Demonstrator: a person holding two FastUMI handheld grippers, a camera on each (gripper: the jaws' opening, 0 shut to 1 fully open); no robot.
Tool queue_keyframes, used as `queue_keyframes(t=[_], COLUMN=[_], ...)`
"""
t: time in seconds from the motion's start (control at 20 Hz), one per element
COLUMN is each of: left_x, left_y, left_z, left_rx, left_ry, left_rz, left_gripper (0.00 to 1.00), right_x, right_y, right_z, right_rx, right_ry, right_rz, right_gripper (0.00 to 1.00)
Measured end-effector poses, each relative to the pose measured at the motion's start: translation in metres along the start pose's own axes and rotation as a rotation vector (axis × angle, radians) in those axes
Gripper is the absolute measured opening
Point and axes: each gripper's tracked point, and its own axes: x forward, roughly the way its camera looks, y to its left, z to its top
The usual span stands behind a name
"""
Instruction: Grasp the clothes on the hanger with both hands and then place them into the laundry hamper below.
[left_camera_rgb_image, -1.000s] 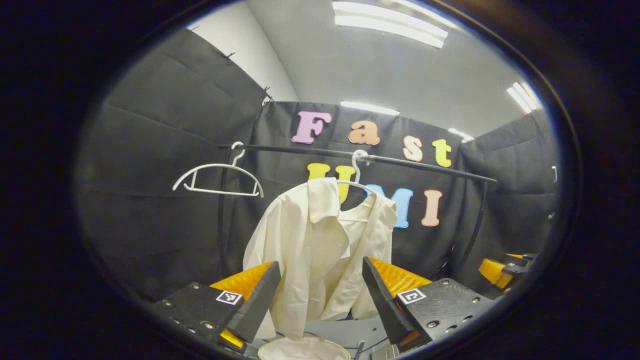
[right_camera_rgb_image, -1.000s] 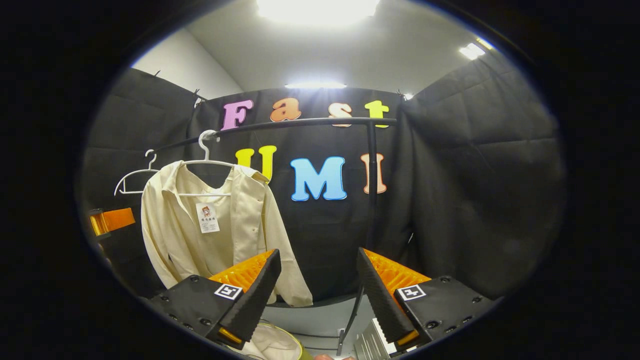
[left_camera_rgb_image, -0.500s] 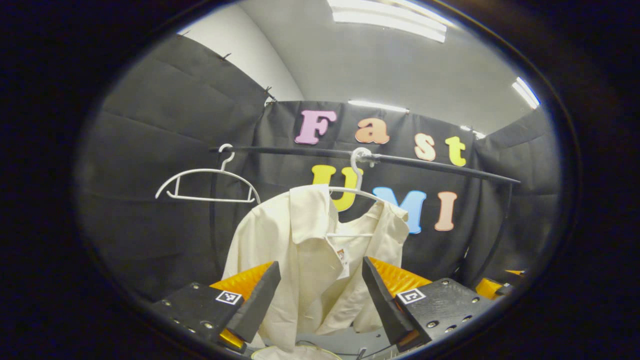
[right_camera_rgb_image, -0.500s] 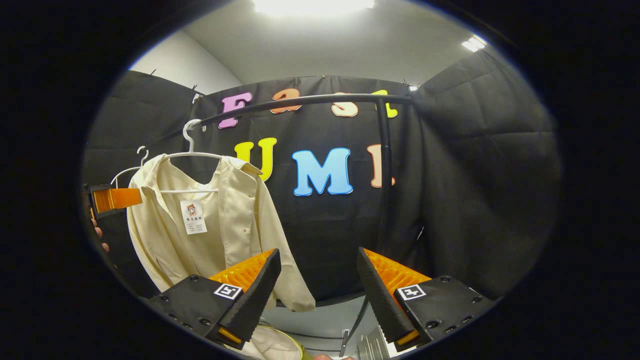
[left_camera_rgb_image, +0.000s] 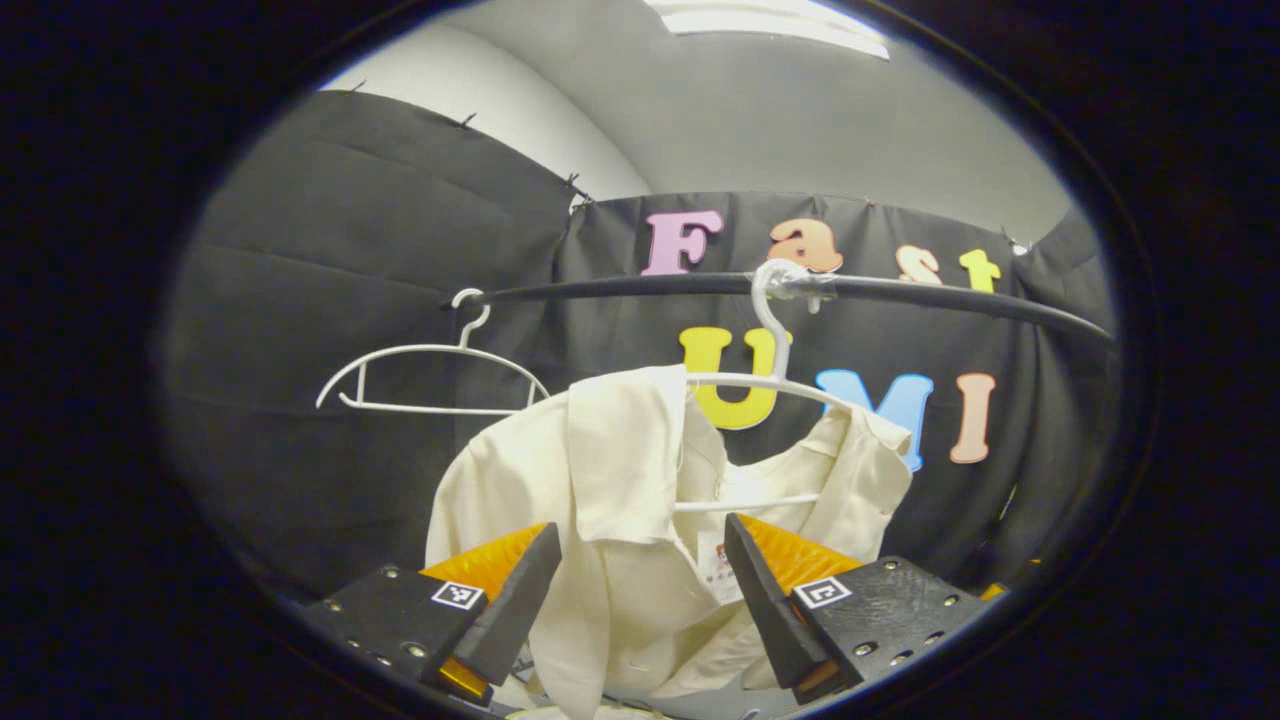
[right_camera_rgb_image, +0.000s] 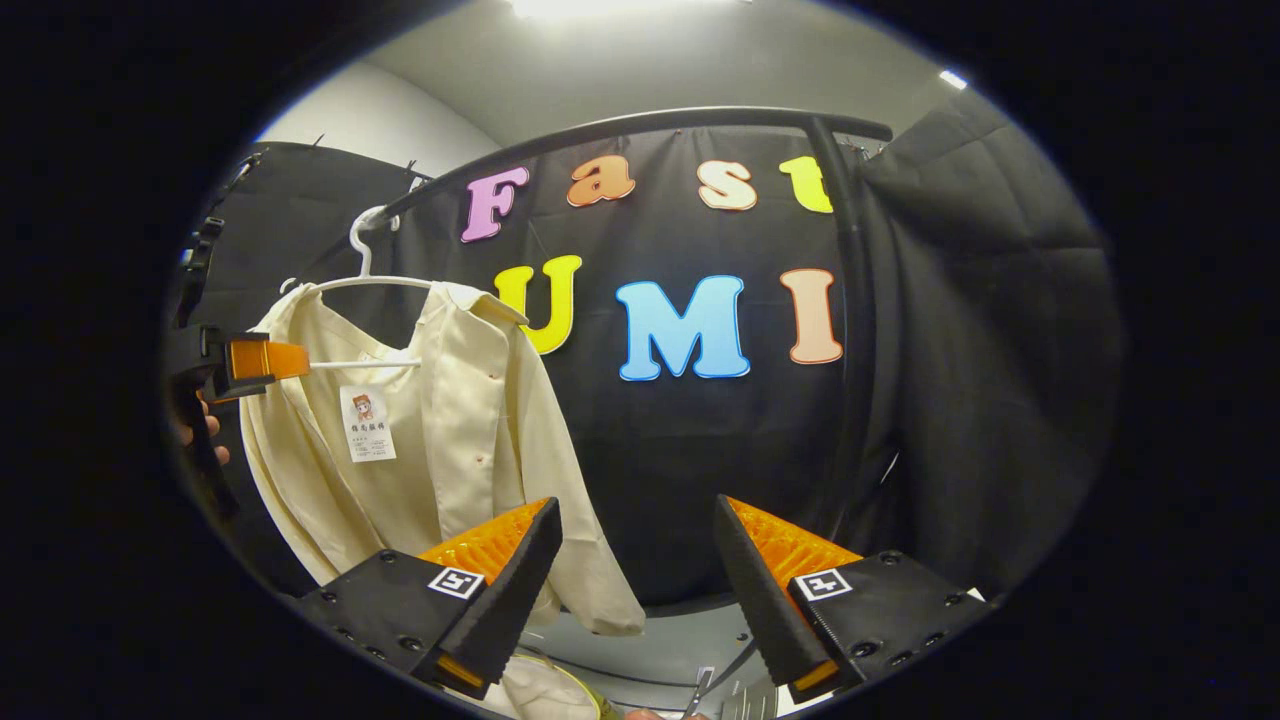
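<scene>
**A:** Where's the shirt?

**B:** Cream shirt (left_camera_rgb_image: 640, 520) is on a white hanger (left_camera_rgb_image: 770, 375), hooked over the black rail (left_camera_rgb_image: 900, 292). Collar is folded out, front is open, and a tag shows inside the neck. In the right gripper view the same shirt (right_camera_rgb_image: 440, 440) hangs at the left end of the rail (right_camera_rgb_image: 620, 128), with one sleeve trailing down toward the bottom of the frame.

**A:** Left gripper?

**B:** Left gripper (left_camera_rgb_image: 640, 590) has its jaws spread wide – the shirt front sits in the gap between the fingers, but I see neither pad pressing the cloth. From the right gripper view the left gripper (right_camera_rgb_image: 250, 362) is up at the shirt's shoulder, level with the hanger's crossbar, with part of a hand (right_camera_rgb_image: 195, 430) behind it. Can't tell from there whether it touches the fabric.

**A:** Right one?

**B:** Right gripper (right_camera_rgb_image: 635, 575) is also wide apart, holding nothing. It points at the black cloth wall, and the shirt is off to its left – the hem hangs just beyond its left finger.

**A:** Hamper?

**B:** A pale round rim (right_camera_rgb_image: 560, 695) with light fabric inside peeks in at the bottom edge of the right gripper view, below the shirt. Too cropped to say more.

**A:** Anything else on the rail?

**B:** A second white hanger (left_camera_rgb_image: 430, 375), bare, to the left of the shirt's hanger and well apart from it.
</scene>
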Motion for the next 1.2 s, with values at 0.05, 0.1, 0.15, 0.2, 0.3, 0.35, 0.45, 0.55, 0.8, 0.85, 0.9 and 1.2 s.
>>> queue_keyframes(t=[0.05, 0.1, 0.15, 0.2, 0.3, 0.35, 0.45, 0.55, 0.8, 0.85, 0.9, 1.2], left_x=[0.007, 0.014, 0.02, 0.024, 0.03, 0.032, 0.034, 0.031, 0.029, 0.03, 0.029, 0.03], left_y=[0.002, 0.006, 0.011, 0.015, 0.02, 0.021, 0.021, 0.024, 0.029, 0.03, 0.033, 0.051], left_z=[-0.002, -0.003, -0.003, -0.004, -0.005, -0.005, -0.004, -0.002, -0.006, -0.007, -0.008, -0.002], left_rx=[0.014, 0.028, 0.038, 0.047, 0.066, 0.079, 0.111, 0.154, 0.235, 0.244, 0.245, 0.205], left_ry=[-0.001, -0.006, -0.011, -0.012, -0.011, -0.011, -0.015, -0.015, -0.016, -0.012, -0.01, -0.046], left_rz=[0.027, 0.055, 0.087, 0.112, 0.157, 0.171, 0.195, 0.231, 0.282, 0.286, 0.278, 0.233], left_gripper=[0.95, 0.96, 0.95, 0.96, 0.94, 0.94, 0.94, 0.94, 0.8, 0.67, 0.5, 0.09], right_x=[0.007, 0.015, 0.021, 0.027, 0.038, 0.044, 0.053, 0.059, 0.067, 0.066, 0.064, 0.055], right_y=[-0.005, -0.006, -0.006, -0.006, -0.006, -0.004, 0.001, 0.007, 0.021, 0.023, 0.025, 0.042], right_z=[-0.009, -0.014, -0.019, -0.024, -0.029, -0.03, -0.033, -0.036, -0.047, -0.05, -0.052, -0.047], right_rx=[-0.005, -0.005, -0.004, -0.003, -0.005, -0.005, -0.012, -0.013, -0.003, -0.009, -0.012, -0.039], right_ry=[0.004, 0.01, 0.019, 0.033, 0.052, 0.054, 0.057, 0.065, 0.086, 0.096, 0.104, 0.091], right_rz=[0.014, 0.027, 0.04, 0.056, 0.082, 0.095, 0.126, 0.154, 0.211, 0.217, 0.223, 0.236], right_gripper=[0.97, 0.97, 0.97, 0.97, 0.97, 0.96, 0.96, 0.94, 0.94, 0.92, 0.94, 0.94])
